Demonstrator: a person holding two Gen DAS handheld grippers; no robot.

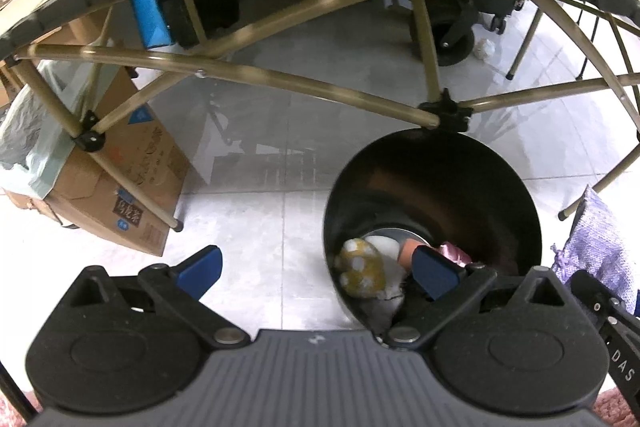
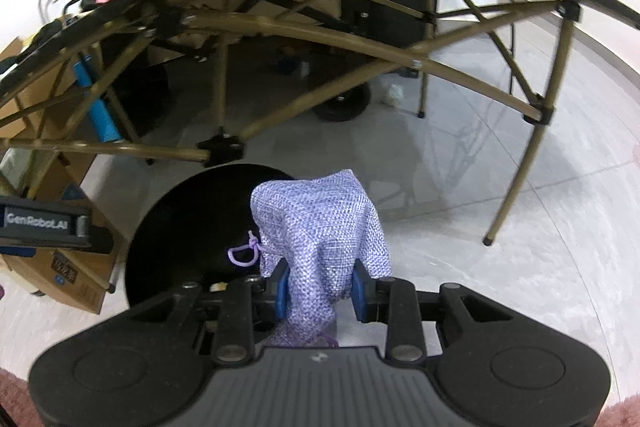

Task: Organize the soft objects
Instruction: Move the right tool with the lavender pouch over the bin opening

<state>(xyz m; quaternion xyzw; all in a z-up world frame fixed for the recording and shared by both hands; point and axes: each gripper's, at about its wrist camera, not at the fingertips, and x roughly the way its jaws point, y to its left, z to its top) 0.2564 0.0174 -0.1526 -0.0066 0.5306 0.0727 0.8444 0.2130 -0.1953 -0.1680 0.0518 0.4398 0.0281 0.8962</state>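
You're mid-delivery w/ the right gripper (image 2: 320, 293): its blue pads are clamped narrow on the lavender woven pouch (image 2: 320, 227), pinching it near the gathered neck so the body stands up above the fingers and the drawstring loop (image 2: 240, 253) dangles on the bin side. The black bin (image 1: 432, 227) is your landmark. In the right wrist view the pouch hangs partly over the bin's rim, the rest of it still outside over the tiled floor (image 2: 460, 187). So not centred over the mouth yet, by my read.

The left gripper (image 1: 316, 273) is spread wide w/ nothing between the pads; one pad sits over the bin's near rim, the other well outside it over the floor. In the left wrist view the pouch shows just beside the bin's rim.

Inside the bin, at the bottom: a yellow plush w/ white dots (image 1: 360, 267), a white soft item (image 1: 384, 245), something pinkish (image 1: 454, 253). So some sorting looks done already.

Next, as I judge it: bring the pouch fully over the bin's opening, then let the pads part so it drops in. Watch the drawstring loop; it could snag a finger. Keep the left gripper clear of the bin mouth. The folding table frame (image 1: 240, 71) stands just behind the bin, so there's little room on the far side.
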